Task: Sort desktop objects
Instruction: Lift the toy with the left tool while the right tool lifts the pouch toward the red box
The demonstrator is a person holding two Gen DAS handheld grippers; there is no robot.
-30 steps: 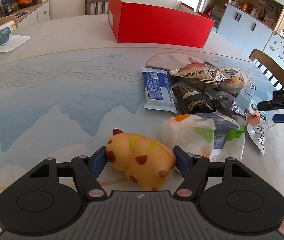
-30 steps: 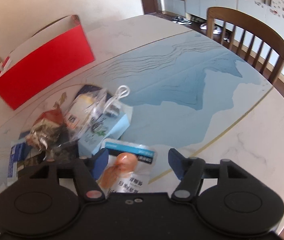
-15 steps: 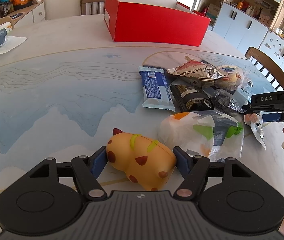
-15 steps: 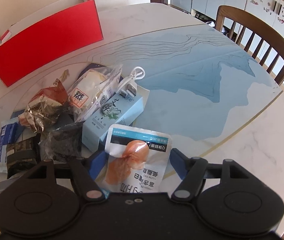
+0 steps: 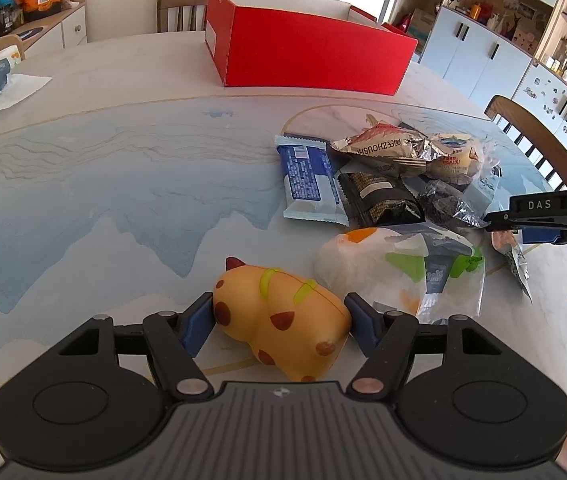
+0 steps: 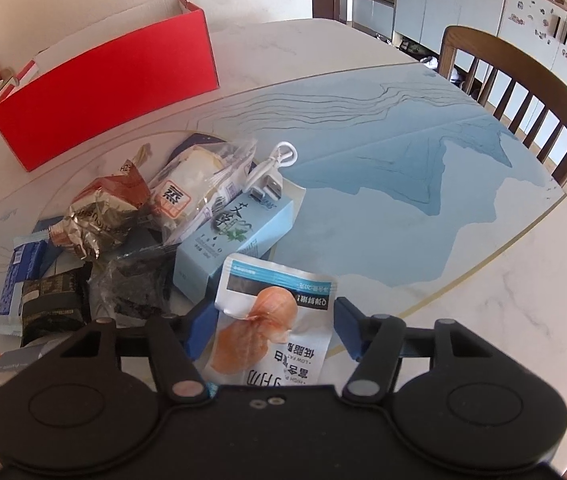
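While the left hand-held gripper (image 5: 279, 316) clamps a yellow spotted toy (image 5: 281, 322) near the table (image 5: 83, 184) edge, right hand-held gripper (image 6: 273, 326) closing around a chicken pouch (image 6: 271, 320), pads not yet pressing.

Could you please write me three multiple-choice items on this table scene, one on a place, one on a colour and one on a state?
1. Where is the white USB cable?
A. on the light blue carton
B. inside the box
C. on the chair

2. What colour is the open box at the far side of the table?
A. green
B. red
C. black

3. What sits between the left gripper's pads?
A. nothing
B. a blue wrapper
C. the spotted yellow squishy toy

Answers: 1 A, its plug end rests on the carton top; 2 B, its walls are red; 3 C, both pads press its sides.
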